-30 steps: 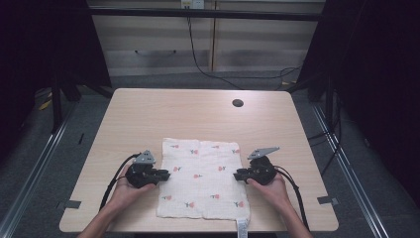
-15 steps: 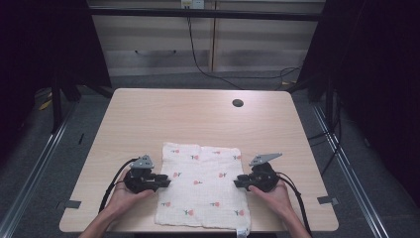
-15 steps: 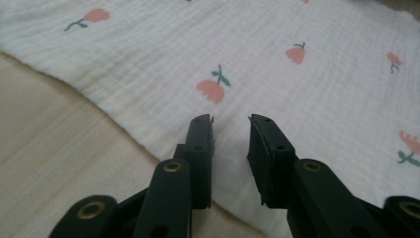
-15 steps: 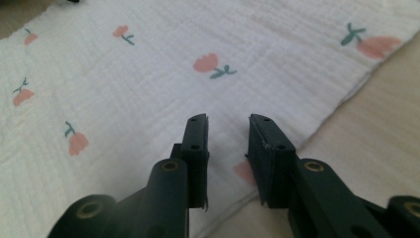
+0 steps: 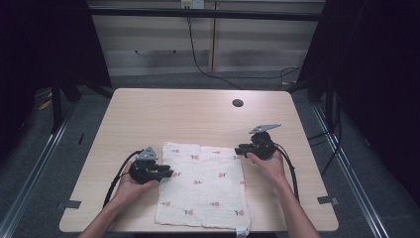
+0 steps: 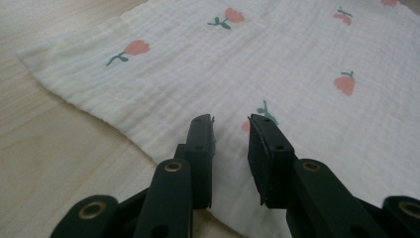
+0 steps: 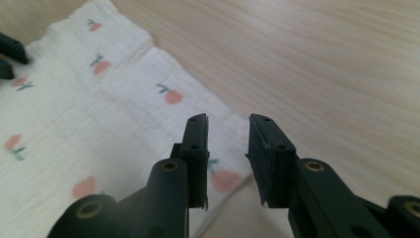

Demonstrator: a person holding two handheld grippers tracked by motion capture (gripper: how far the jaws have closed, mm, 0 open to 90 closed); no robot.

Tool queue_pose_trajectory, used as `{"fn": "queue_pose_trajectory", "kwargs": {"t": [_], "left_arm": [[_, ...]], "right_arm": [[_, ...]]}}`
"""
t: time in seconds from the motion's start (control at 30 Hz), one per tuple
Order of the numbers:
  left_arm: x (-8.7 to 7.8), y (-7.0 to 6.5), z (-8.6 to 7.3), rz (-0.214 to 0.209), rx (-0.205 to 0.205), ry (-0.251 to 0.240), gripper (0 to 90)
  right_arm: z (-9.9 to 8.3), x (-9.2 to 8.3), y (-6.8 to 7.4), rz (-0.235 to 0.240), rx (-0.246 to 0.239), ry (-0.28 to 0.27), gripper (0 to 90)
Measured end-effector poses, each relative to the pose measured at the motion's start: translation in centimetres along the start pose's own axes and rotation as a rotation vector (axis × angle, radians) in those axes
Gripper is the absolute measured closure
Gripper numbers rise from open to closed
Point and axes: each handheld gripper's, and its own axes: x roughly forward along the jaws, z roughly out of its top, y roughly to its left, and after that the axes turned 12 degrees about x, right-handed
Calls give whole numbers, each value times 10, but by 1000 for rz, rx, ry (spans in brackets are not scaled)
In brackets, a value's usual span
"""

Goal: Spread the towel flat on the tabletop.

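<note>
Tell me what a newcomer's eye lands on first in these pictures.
A white muslin cloth printed with small pink flowers lies flat at the near edge of the wooden table. The left gripper sits at its left edge and the right gripper at its far right corner, both with jaws apart over the fabric, gripping nothing.

You've got bare wooden table all across the far half, nothing standing there, just a small dark grommet hole flush in the top near the far right, so both hands can sweep forward freely. The flower-printed muslin cloth lies flat between your left gripper and right gripper, too low to block a pass over it. Beside each hand runs an open strip of table, and only your own trailing cables loop there.
</note>
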Motion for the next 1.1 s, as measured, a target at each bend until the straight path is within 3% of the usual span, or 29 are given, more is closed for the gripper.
{"fn": "queue_pose_trajectory", "kwargs": {"t": [0.33,0.43,0.57,0.87,1.1], "left_arm": [[0,0,-2,-2,9,-10,704],[0,-2,-2,6,22,-7,704],[0,-2,-2,8,20,-9,705],[0,-2,-3,8,17,-17,706],[0,-2,-3,7,14,-18,706]], "right_arm": [[4,20,-16,-20,38,20,674],[3,24,-20,5,67,12,672],[2,28,-19,-4,45,26,674],[1,30,-11,-3,24,48,848],[7,18,-17,16,71,-29,874]]}}
